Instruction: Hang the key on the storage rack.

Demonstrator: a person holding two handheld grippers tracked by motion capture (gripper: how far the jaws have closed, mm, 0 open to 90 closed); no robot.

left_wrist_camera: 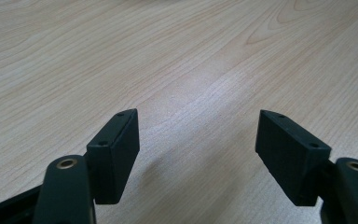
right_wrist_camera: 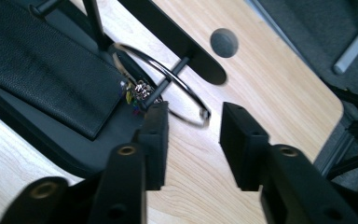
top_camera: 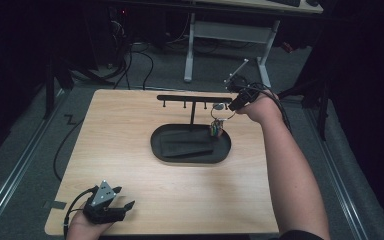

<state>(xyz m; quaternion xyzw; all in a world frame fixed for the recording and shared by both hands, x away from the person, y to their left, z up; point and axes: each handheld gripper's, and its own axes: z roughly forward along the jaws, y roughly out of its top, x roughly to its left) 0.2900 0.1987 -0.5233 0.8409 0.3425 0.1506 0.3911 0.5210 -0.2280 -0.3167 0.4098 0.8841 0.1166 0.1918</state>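
A black T-shaped rack [top_camera: 190, 98] with several pegs rises from an oval black tray [top_camera: 155, 142]. A metal key ring [top_camera: 217, 125] with small coloured charms hangs from a peg near the bar's right end. My right gripper [top_camera: 231, 106] is open at that end of the bar. In the right gripper view the ring [right_wrist_camera: 177, 79] loops over the peg [right_wrist_camera: 179, 65], and its near edge lies just ahead of my right gripper [right_wrist_camera: 193, 121], untouched by the jaws. My left gripper [top_camera: 124, 196] rests open at the table's front left corner, over bare wood [left_wrist_camera: 198, 135].
A flat black leather wallet [right_wrist_camera: 42, 60] lies in the tray [right_wrist_camera: 28, 135], also seen from above [top_camera: 187, 149]. A grey round cap [right_wrist_camera: 223, 43] sits in the tabletop behind the rack. The table's right edge is close to my right hand. A white desk frame [top_camera: 230, 35] stands beyond the table.
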